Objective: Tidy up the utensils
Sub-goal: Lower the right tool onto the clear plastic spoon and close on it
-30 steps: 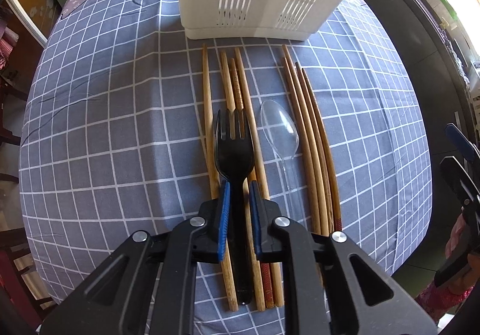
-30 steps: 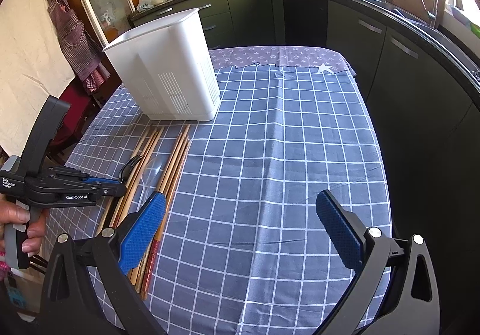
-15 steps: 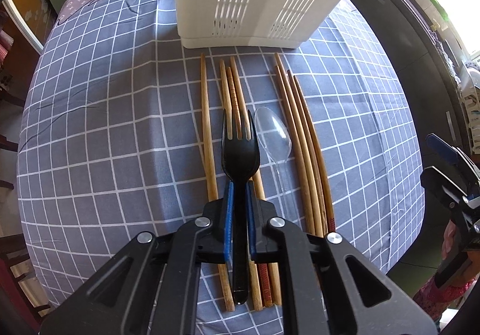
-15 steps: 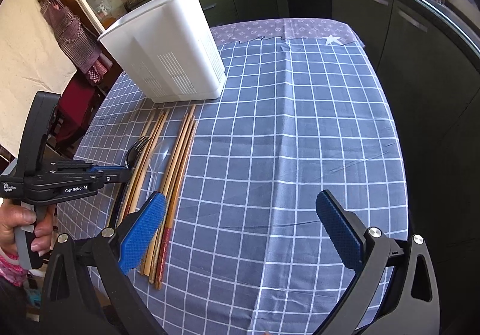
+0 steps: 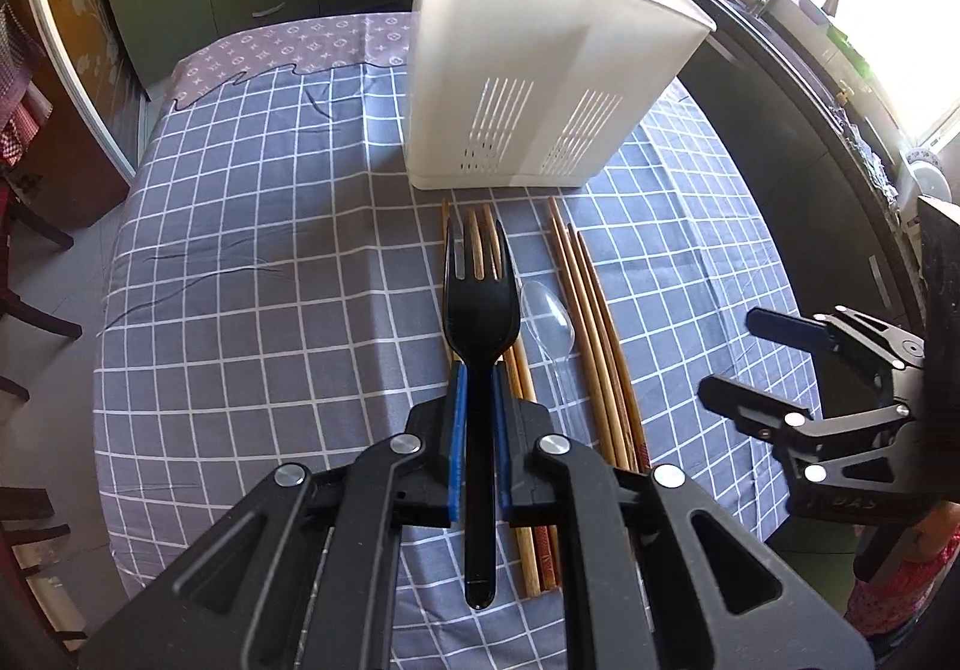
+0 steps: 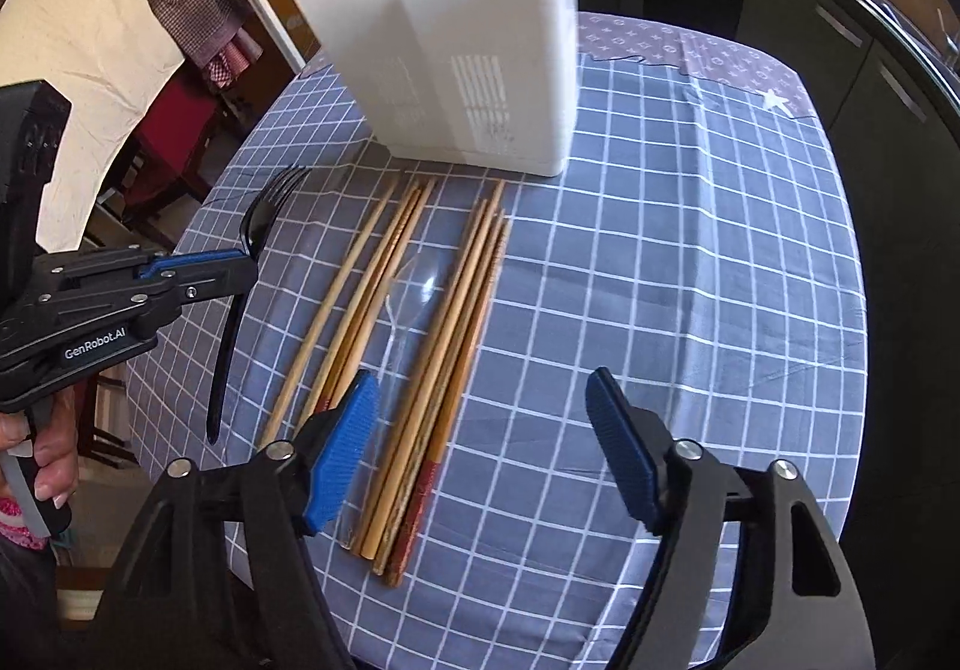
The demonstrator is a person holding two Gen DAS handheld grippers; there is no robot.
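Observation:
My left gripper (image 5: 478,388) is shut on a black plastic fork (image 5: 480,304) and holds it in the air above the table, tines pointing at the white slotted utensil holder (image 5: 540,87). The fork (image 6: 258,232) and left gripper (image 6: 240,265) also show at the left of the right wrist view. Several wooden chopsticks (image 6: 444,346) and a clear plastic spoon (image 6: 414,280) lie on the checked cloth in front of the holder (image 6: 456,51). My right gripper (image 6: 480,454) is open and empty, over the near ends of the chopsticks.
The table has a blue-grey checked cloth (image 6: 690,262) with rounded edges. Dark kitchen cabinets and a counter (image 5: 810,99) run along the right. Chairs (image 5: 24,226) stand at the left side. The right gripper (image 5: 840,400) shows at the right edge of the left wrist view.
My left gripper has lifted the black fork off the chopsticks and raised it clear of the table. My right gripper has moved in over the near chopstick ends.

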